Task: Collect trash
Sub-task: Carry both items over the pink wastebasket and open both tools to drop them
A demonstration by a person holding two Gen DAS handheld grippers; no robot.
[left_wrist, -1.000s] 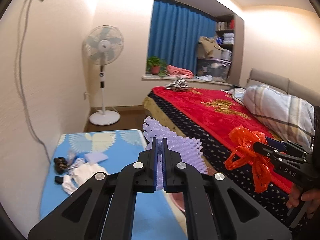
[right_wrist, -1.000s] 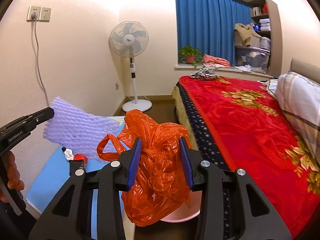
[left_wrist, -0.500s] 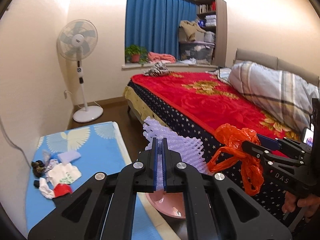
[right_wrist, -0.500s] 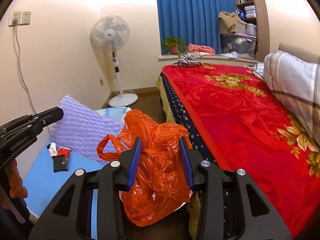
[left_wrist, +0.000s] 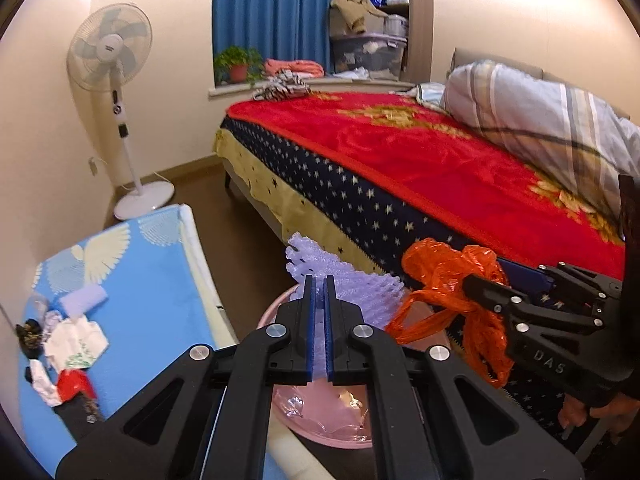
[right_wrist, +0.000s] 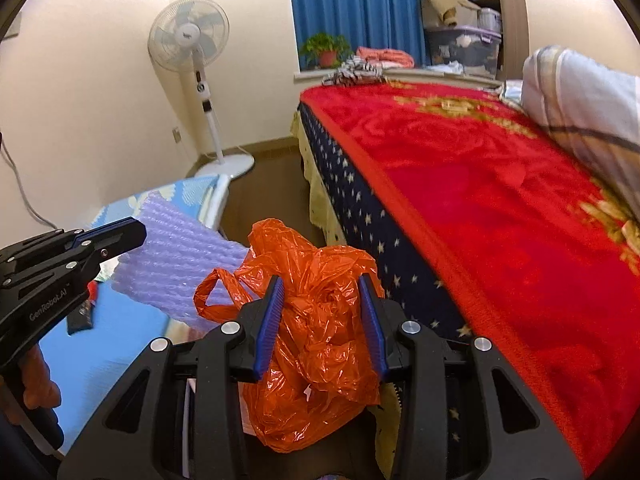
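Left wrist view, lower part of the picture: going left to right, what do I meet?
Trash pile on the blue mat → left gripper shut on purple foam net → orange plastic bag → right gripper.

Between our left fingers (left_wrist: pixel 308 332) we see lilac ribbed foam netting (left_wrist: pixel 360 288); between our right fingers (right_wrist: pixel 270 332), a crinkled orange plastic bag (right_wrist: pixel 320 344). Beyond them lie a red bedspread (left_wrist: pixel 420 152) with gold flowers and a star-dotted navy border, a pink basin (left_wrist: pixel 320 420), and a blue tabletop (left_wrist: pixel 152 280) patterned white.
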